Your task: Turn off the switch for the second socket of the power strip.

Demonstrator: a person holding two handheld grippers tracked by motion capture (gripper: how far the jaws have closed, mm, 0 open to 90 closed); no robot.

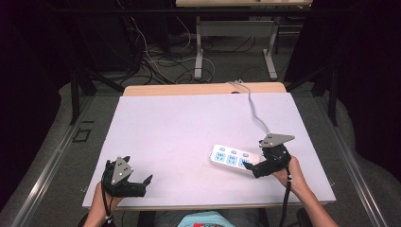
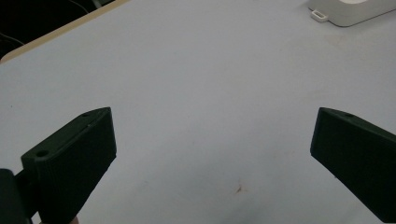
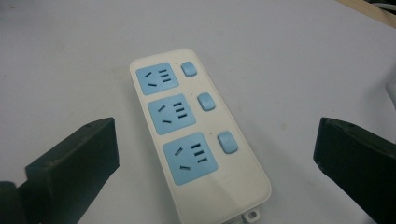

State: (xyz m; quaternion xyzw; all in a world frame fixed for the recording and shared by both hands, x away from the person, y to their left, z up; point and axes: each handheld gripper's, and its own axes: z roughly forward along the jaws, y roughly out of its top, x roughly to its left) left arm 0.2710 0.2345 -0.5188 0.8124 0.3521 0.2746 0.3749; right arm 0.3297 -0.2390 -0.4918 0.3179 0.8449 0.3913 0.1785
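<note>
**Clerk:** Item one, nearest the camera: left gripper (image 1: 142, 185), held in a hand (image 1: 101, 198) at the near left corner of the white table (image 1: 179, 127). State?

**Checker:** Jaws wide apart, nothing between them. In the left gripper view they frame bare table surface with a small brown stain (image 2: 240, 189). Grey three-cornered plate on top.

**Clerk:** Item two: right gripper (image 1: 253, 169), near right of the table.

**Checker:** Held in the right hand (image 1: 293, 175). Jaws spread wide as well, gripping nothing. In the right gripper view they stand to either side of the power strip (image 3: 196, 135), apart from it. From the high view I cannot tell whether a jaw tip touches the strip's right end.

**Clerk:** Item three: power strip (image 1: 231, 158).

**Checker:** White casing, lying flat on the table, right of centre and toward the near edge. Three blue sockets (image 3: 179, 114) in a row, each with a blue switch (image 3: 206, 101) beside it. Mounting tab at its near end in the right gripper view. One corner shows at the far right of the left gripper view (image 2: 348, 11).

**Clerk:** Item four: grey cable (image 1: 253, 111).

**Checker:** Runs from the table's far edge toward the right gripper.

**Clerk:** Surroundings?

**Checker:** Tangled black wires (image 1: 151, 66) on the floor beyond the table, and a desk frame (image 1: 236, 42) farther off.
</note>
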